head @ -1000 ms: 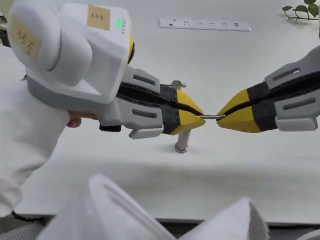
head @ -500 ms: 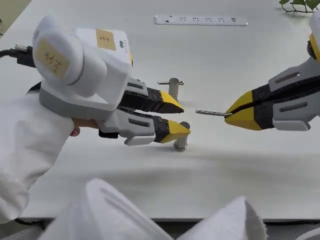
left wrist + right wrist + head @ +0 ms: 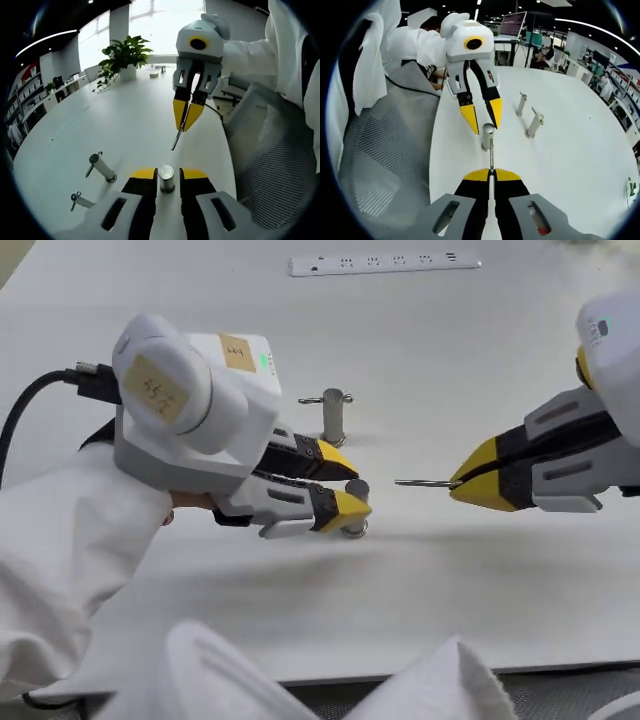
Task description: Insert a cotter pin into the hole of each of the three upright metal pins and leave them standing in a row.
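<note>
My left gripper (image 3: 351, 486) is open, its yellow jaws on either side of the near upright metal pin (image 3: 353, 529) without touching it. In the left gripper view that pin (image 3: 166, 178) stands between the jaw tips. My right gripper (image 3: 458, 481) is shut on a thin cotter pin (image 3: 423, 482), which points level toward the near metal pin's top from the right and stops a short way off. In the right gripper view the cotter pin (image 3: 491, 152) lines up with the metal pin (image 3: 487, 136). Two more metal pins (image 3: 102, 167) (image 3: 80, 200) stand farther off, each with a cotter pin through it.
A white power strip (image 3: 385, 261) lies at the far edge of the white table (image 3: 500, 370). A black cable (image 3: 25, 420) trails from the left gripper. White sleeves and a chair back sit along the near table edge.
The left gripper has let go of the cotter pin, opened and dropped down around the near metal pin. The right gripper still holds the cotter pin, now slightly farther right.
</note>
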Demonstrator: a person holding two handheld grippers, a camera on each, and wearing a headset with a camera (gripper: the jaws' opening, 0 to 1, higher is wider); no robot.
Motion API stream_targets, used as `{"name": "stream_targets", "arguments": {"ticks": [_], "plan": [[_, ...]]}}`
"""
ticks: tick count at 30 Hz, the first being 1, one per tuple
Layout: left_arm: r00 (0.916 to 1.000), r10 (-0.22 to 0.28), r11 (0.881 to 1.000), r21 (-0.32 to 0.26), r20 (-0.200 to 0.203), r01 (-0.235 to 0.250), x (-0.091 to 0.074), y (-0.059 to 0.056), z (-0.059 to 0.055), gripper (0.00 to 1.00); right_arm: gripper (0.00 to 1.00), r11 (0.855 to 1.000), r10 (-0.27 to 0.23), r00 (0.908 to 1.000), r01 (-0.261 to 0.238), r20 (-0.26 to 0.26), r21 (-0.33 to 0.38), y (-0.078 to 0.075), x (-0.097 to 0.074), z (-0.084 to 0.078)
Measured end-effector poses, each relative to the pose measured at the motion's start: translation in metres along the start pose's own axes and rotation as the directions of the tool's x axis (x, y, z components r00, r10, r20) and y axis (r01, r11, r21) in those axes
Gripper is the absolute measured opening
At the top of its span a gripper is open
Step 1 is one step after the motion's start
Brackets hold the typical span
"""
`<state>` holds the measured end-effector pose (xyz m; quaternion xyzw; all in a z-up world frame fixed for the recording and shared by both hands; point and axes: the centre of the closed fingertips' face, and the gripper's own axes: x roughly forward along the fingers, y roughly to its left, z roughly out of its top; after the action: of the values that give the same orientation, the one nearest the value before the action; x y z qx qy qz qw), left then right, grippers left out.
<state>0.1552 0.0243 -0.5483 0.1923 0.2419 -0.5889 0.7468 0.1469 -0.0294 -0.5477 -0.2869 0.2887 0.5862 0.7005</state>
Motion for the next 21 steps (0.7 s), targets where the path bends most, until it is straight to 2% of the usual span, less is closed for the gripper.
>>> {"name": "stream_targets", "arguments": {"ticks": [4,12,21], "plan": [[1.0000,0.004,1.000,-0.009,-0.004,-0.004,0.000,0.003,-0.001,0.11,0.00,1.000,0.014,0.9999,-0.014,0.009,0.001,-0.003,0.006,-0.002],[0.9998,-0.018,1.000,0.011,-0.007,0.018,-0.002,0.001,-0.002,0.10,0.00,0.999,0.042,0.9986,-0.041,0.031,-0.018,-0.006,0.014,0.000],[0.9997,-0.022,1.000,0.016,-0.009,0.023,-0.002,0.000,-0.002,0.10,0.00,0.997,0.066,0.9970,-0.064,0.040,-0.053,-0.005,0.020,0.003]]}}
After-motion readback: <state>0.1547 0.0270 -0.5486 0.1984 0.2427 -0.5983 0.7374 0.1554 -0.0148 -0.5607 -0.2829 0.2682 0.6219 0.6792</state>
